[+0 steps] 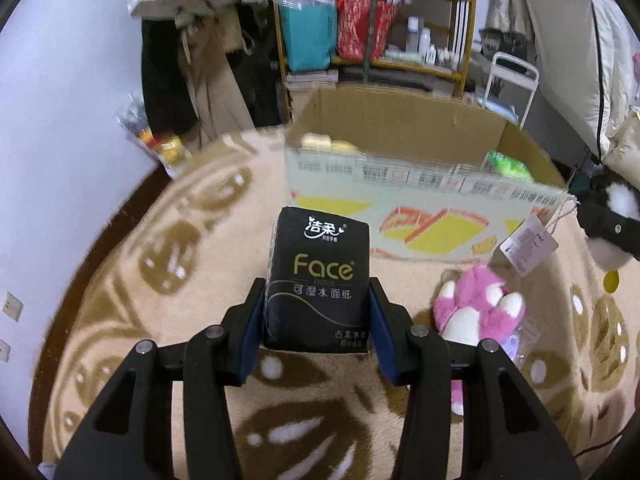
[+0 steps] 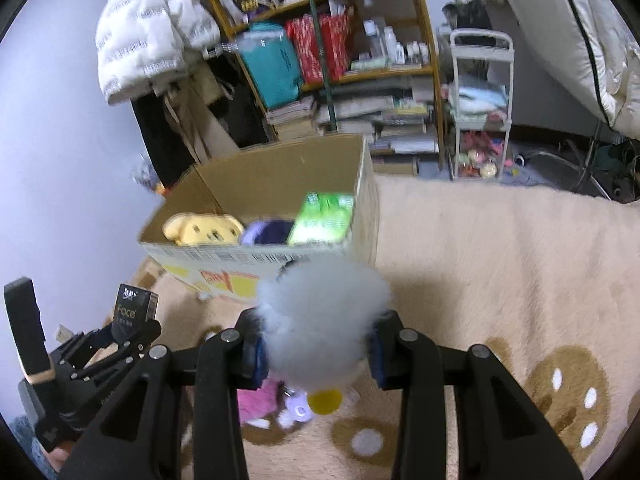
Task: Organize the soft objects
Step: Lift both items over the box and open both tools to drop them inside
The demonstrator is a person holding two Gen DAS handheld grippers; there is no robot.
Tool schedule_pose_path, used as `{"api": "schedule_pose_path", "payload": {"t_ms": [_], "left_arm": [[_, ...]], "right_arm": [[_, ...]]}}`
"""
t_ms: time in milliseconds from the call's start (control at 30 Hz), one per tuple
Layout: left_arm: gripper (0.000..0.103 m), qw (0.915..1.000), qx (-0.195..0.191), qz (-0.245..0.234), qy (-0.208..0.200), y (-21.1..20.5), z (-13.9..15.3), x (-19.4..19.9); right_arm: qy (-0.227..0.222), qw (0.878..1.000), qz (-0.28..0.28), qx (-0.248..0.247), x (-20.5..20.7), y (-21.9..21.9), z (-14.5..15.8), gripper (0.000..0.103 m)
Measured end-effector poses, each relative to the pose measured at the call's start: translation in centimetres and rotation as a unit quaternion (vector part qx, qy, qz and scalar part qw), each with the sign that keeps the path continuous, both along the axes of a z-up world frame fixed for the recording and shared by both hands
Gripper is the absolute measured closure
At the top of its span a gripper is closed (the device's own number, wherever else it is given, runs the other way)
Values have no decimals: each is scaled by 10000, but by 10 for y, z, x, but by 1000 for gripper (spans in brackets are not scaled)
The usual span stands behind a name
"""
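My left gripper (image 1: 318, 292) is shut on a black "Face" tissue pack (image 1: 320, 272), held upright above the beige carpet. My right gripper (image 2: 319, 320) is shut on a fluffy white plush toy (image 2: 324, 312) with a yellow part underneath. Ahead of both stands an open cardboard box (image 2: 248, 258). Inside it lie a yellow plush (image 2: 204, 230), a purple soft item (image 2: 266, 232) and a green pack (image 2: 324, 220). A pink and white plush (image 1: 480, 308) lies on the carpet below and between the grippers. The right wrist view shows the left gripper (image 2: 132, 328) with its pack at the lower left.
A patterned beige carpet (image 2: 500, 280) covers the floor. Behind the box are a crowded wooden shelf (image 1: 376, 20), hanging coats (image 2: 152, 28) and a white cart (image 2: 480, 108). White bedding (image 1: 580, 40) fills the far right. A wall runs along the left.
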State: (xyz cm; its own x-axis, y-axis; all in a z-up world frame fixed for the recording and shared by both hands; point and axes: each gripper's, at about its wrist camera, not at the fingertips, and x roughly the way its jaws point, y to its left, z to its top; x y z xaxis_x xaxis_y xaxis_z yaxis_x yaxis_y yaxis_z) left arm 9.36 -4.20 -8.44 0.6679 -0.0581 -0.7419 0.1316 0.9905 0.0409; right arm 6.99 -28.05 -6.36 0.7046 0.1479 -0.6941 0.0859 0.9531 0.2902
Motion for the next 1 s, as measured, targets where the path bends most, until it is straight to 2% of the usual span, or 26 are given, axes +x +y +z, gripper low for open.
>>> {"api": "schedule_pose_path", "payload": {"t_ms": [133, 233, 333, 467, 767, 900, 1000], "left_arm": [[57, 9988, 23, -4, -499, 1, 29, -12], [57, 9964, -104, 10, -844, 4, 49, -21], [57, 9941, -264, 32, -1054, 7, 66, -21], [57, 9899, -230, 0, -1395, 8, 89, -19], [57, 9812, -30, -62, -1927, 6, 134, -1], [57, 9786, 113, -225, -2044, -5, 140, 15], [57, 9775, 2, -320, -2085, -11, 138, 25]], "right_arm": [[-364, 9993, -17, 69, -9, 0, 24, 63], [-721, 9973, -56, 132, -15, -1, 43, 63], [-1025, 9945, -30, 188, -18, 1, 61, 63], [-1312, 9912, 44, 168, -17, 4, 81, 63], [-1503, 9882, 300, 19, 9, 13, 101, 63], [-1551, 9862, 532, -228, 20, 23, 108, 62], [-1550, 9851, 696, -275, 30, 30, 108, 62]]}}
